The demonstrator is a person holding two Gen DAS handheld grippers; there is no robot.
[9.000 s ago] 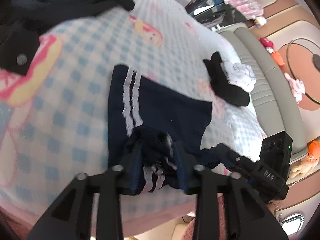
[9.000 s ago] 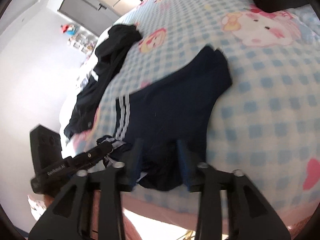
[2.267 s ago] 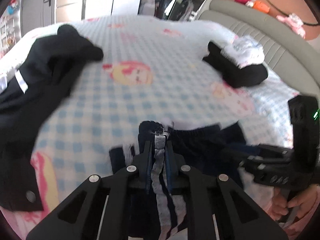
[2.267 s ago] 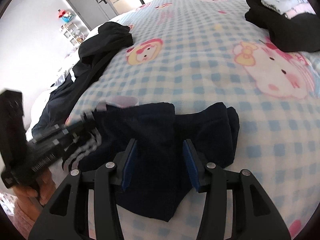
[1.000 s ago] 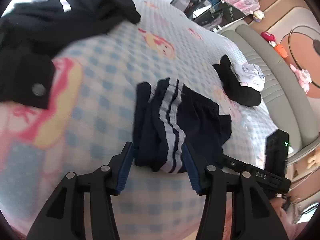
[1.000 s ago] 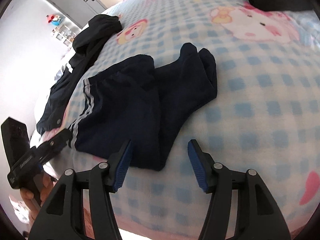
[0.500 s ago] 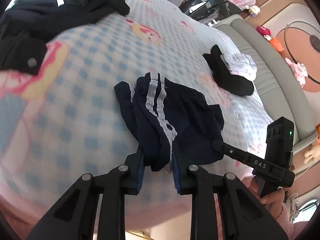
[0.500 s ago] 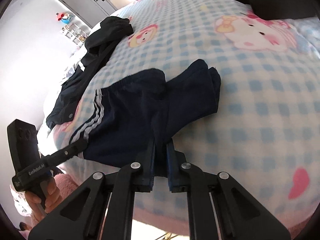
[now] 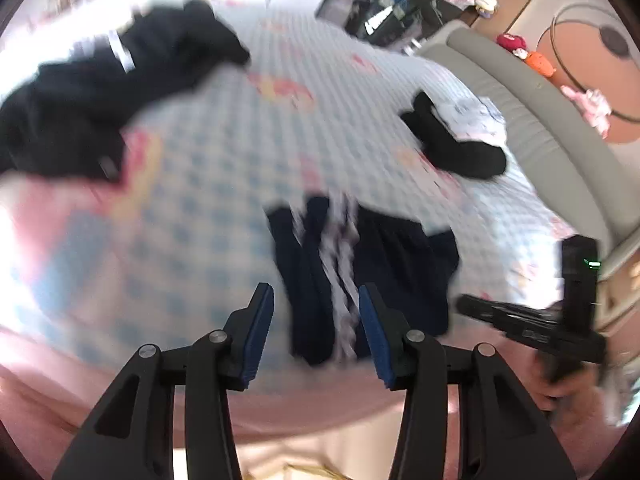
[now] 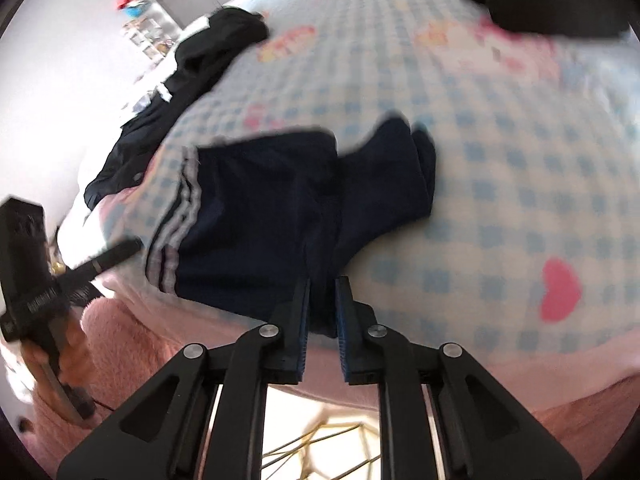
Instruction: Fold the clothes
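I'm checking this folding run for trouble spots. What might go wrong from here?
Only the right hand-held gripper pinches the navy shorts; the left hand-held gripper is open, so a pull may drag them askew. They lie at the bed edge and might slide off.

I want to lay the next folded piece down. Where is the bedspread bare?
Bare checked bedspread lies between the black jacket pile, the navy shorts and the black folded stack. The near edge is crowded: the right gripper grips the shorts, and the left gripper is open.
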